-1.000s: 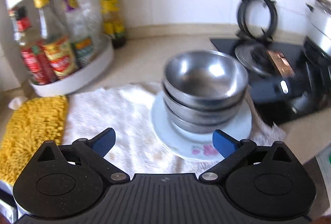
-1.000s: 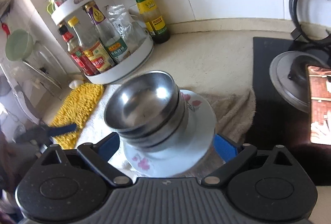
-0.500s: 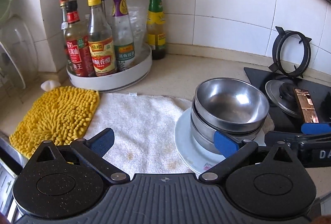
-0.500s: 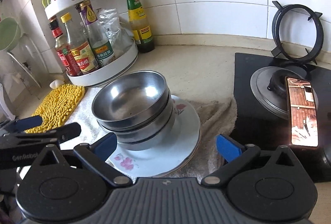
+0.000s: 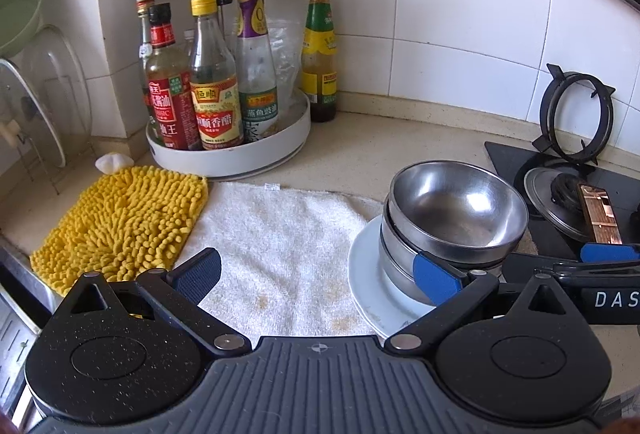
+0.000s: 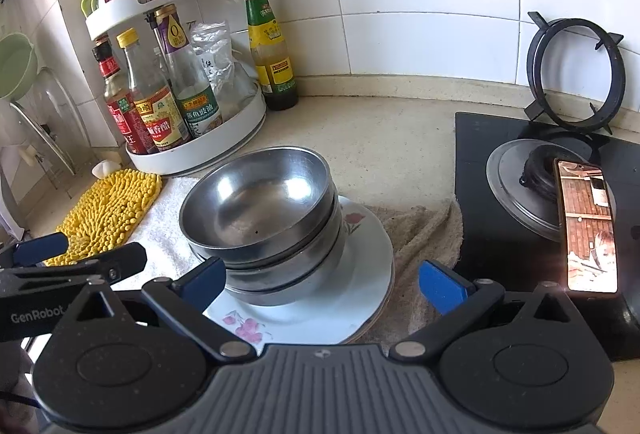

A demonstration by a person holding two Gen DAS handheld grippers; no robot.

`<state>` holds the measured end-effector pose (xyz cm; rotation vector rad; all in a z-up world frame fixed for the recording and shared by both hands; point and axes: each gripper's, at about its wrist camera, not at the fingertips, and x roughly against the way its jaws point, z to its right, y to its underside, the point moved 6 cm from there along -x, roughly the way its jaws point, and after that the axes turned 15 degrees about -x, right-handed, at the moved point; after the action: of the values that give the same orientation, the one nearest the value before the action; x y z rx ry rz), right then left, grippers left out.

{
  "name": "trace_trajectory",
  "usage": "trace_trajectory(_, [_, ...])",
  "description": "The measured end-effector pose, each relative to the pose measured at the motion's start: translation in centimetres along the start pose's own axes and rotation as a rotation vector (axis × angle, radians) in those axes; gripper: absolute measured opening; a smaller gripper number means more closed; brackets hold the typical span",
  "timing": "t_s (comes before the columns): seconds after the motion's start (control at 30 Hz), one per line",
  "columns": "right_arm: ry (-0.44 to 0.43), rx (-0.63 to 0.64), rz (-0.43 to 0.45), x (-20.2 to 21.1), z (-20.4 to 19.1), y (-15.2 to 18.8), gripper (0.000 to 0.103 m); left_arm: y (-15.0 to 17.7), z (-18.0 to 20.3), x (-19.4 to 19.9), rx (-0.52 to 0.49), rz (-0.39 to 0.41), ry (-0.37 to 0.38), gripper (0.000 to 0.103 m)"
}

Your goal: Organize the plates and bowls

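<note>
Steel bowls (image 6: 260, 209) sitting stacked on the flowered plate (image 6: 360, 286), pink flowers showing only in the right wrist view, right gripper (image 6: 320, 284) hovering wide open around the plate, left gripper (image 5: 316, 274) gaping beside the plate over the white towel (image 5: 280, 234).

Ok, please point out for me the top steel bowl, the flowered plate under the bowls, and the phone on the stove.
top steel bowl (image 6: 260, 205): right wrist view, inside bottom of the bowl.
flowered plate (image 6: 360, 274): right wrist view, bare white rim at the right.
phone (image 6: 590, 230): right wrist view, middle of the lit screen.
</note>
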<state>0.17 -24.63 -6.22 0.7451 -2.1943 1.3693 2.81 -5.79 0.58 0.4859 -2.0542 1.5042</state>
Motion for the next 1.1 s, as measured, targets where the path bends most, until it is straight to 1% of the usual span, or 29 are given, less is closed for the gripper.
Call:
trace_trajectory(0.27, [-0.013, -0.001, 0.003, -0.1, -0.8, 0.3, 0.103, 0.4, -0.6, 0.4, 0.010, 0.003, -0.052, 0.103])
trace_trajectory(0.47, [-0.023, 0.007, -0.008, -0.5, -1.6, 0.7, 0.103, 0.8, -1.3, 0.7, 0.022, -0.013, -0.085, 0.102])
trace_trajectory(0.67, [-0.009, 0.013, -0.021, -0.4, -1.6, 1.0, 0.103, 1.2, -1.2, 0.8, 0.023, -0.031, -0.075, 0.101])
trace_trajectory(1.1, [0.033, -0.017, -0.048, 0.1, 0.3, 1.8, 0.103, 1.5, 0.5, 0.7, -0.009, -0.066, -0.028, 0.099])
